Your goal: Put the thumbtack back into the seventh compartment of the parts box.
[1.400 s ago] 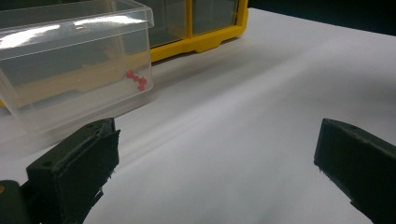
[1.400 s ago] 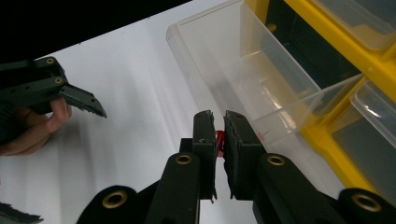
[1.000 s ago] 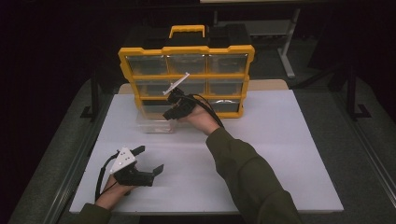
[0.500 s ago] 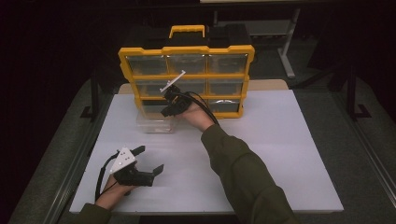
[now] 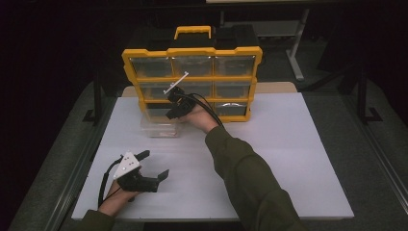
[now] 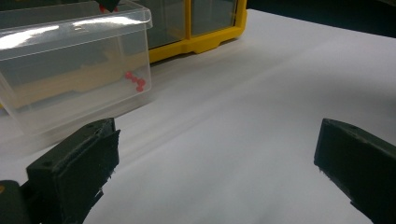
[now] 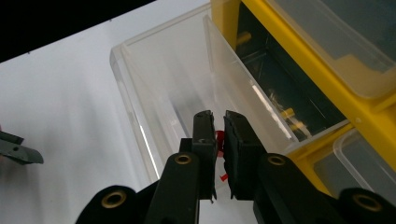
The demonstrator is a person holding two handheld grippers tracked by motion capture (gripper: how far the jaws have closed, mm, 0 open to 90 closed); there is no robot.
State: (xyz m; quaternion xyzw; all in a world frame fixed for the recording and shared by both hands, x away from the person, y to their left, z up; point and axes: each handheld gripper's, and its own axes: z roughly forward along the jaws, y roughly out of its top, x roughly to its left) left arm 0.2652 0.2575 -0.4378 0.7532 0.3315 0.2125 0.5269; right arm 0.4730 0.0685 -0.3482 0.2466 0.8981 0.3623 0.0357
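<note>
Overhead, right tongs [image 7: 218,135] pinching a red piece [image 7: 219,138] above the clear bin [image 7: 154,79]; left tongs [image 6: 215,163] spread.

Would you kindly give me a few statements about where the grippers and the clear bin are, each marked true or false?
1. The right gripper pinches a small red piece over the clear bin. True.
2. The left gripper is shut on the bin. False: its fingers are spread, over bare table.
3. Red pieces lie inside the bin. True.
4. The bin sits in the yellow organizer. False: it stands on the table before it.
</note>
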